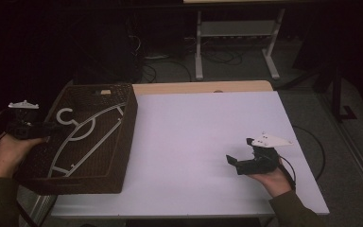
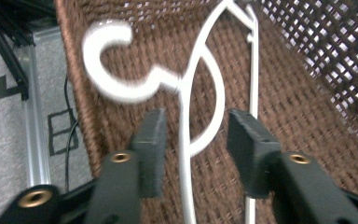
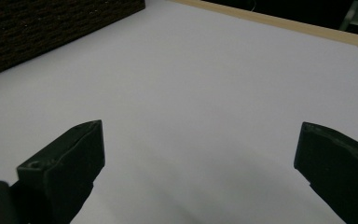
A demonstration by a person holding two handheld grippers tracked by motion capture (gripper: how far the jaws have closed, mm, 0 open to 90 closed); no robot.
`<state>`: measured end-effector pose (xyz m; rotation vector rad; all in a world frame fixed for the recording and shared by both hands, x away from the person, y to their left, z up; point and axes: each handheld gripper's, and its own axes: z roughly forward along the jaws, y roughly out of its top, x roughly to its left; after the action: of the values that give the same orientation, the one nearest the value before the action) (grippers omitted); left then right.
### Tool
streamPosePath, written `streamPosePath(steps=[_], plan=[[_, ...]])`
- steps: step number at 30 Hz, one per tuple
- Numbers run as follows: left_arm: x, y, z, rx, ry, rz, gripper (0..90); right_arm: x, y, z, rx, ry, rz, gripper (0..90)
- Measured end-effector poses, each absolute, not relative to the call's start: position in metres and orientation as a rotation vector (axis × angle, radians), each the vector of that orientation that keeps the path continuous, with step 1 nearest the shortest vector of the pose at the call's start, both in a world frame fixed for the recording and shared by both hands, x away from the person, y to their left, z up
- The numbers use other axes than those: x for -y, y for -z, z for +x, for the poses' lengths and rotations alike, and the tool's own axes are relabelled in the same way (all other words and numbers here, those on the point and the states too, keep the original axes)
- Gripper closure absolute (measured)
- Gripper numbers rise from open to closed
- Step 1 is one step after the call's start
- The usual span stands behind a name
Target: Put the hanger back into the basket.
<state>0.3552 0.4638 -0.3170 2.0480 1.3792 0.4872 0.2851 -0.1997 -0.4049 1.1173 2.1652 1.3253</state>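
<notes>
A white plastic hanger (image 1: 82,135) lies inside a brown wicker basket (image 1: 128,124) at the left end of the white table (image 1: 194,118). My left gripper (image 1: 53,128) reaches over the basket's left rim. In the left gripper view it (image 2: 196,149) is open, with the hanger's stem (image 2: 182,135) running between its jaws just below the hook (image 2: 109,70); neither jaw presses on it. My right gripper (image 1: 241,153) hovers low over the bare table at the right, held in a hand. It (image 3: 196,163) stands wide open with nothing between its jaws.
The basket wall (image 3: 51,28) lies far off to the right gripper's left. A wooden strip (image 1: 203,87) edges the table's far side. Beyond it, a white desk frame (image 1: 236,42) and cables sit on the floor. A metal rail (image 2: 32,116) runs beside the basket.
</notes>
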Motion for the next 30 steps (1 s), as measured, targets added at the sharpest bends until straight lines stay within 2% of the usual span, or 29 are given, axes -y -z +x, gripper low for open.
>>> streamPosePath(steps=[6,15,30], plan=[[-0.453,0.308,0.353,-1.338,-0.482,1.967,43.1,0.201,0.404,0.286,-2.161,-1.331,1.112,1.1],[-0.426,0.3,0.352,-1.282,-0.487,1.931,25.5,0.206,0.398,0.286,-2.149,-1.346,1.112,1.1],[-0.374,0.293,0.34,-1.132,-0.478,1.873,14.2,0.212,0.388,0.285,-2.159,-1.375,1.069,1.1]])
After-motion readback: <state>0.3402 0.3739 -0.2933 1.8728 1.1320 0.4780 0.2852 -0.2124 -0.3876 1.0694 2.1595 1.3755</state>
